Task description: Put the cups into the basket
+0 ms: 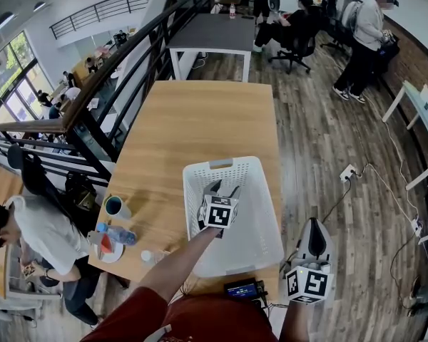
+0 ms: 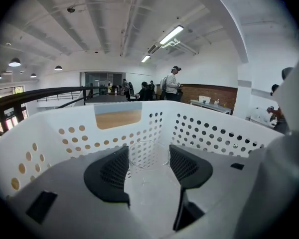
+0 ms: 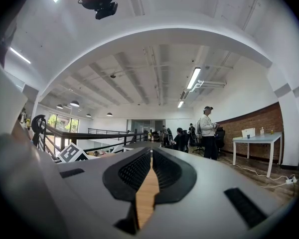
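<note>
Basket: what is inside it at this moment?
The left gripper reaches into the basket, its pads on a clear cup. No other cup shows; the basket's bottom beneath the gripper is covered.

I get bright, even daylight from the windows (image 1: pixel 7 84) plus ceiling strip lights (image 2: pixel 170 35) (no hard shadows anywhere). Fisheye bends every edge, and the gripper views' corners go black. The clear cup (image 2: pixel 148 156) nearly vanishes against the white basket (image 2: pixel 209 133).

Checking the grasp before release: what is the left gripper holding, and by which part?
A clear plastic cup, pinched across its side walls between the pads of the left gripper, inside the white basket.
</note>
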A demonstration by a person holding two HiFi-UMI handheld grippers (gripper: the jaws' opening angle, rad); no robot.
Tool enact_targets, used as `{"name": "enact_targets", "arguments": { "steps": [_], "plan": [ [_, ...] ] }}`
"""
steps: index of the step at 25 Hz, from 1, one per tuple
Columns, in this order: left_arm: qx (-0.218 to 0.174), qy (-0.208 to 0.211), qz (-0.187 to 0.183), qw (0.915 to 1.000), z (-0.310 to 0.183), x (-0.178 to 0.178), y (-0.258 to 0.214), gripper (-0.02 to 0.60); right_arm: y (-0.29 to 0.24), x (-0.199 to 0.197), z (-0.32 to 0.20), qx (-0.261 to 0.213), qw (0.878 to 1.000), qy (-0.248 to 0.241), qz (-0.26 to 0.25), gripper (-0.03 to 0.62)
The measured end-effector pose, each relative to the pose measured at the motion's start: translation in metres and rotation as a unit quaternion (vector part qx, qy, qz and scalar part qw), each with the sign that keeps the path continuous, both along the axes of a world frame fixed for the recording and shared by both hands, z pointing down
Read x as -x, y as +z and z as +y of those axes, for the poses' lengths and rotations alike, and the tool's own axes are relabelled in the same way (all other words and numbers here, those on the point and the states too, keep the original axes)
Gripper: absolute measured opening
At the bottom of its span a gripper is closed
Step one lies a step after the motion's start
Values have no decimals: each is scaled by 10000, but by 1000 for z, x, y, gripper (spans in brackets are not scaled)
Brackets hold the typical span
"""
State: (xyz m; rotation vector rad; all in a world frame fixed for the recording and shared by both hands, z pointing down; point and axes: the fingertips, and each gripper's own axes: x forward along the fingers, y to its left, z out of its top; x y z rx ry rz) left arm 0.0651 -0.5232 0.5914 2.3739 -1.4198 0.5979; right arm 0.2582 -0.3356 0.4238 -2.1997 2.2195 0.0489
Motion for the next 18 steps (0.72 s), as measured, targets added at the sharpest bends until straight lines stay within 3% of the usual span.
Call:
{"name": "enact_targets", "arguments": {
  "steps": [11,18],
  "plan": [
    [287,-87,-170,9994,1,-1,23,262,3,0,2,6,10000,-15,4,20],
    [268,-21,-277,9993,4,-4,23,262,2,1,0,7,10000,-36,2,20]
  ]
}}
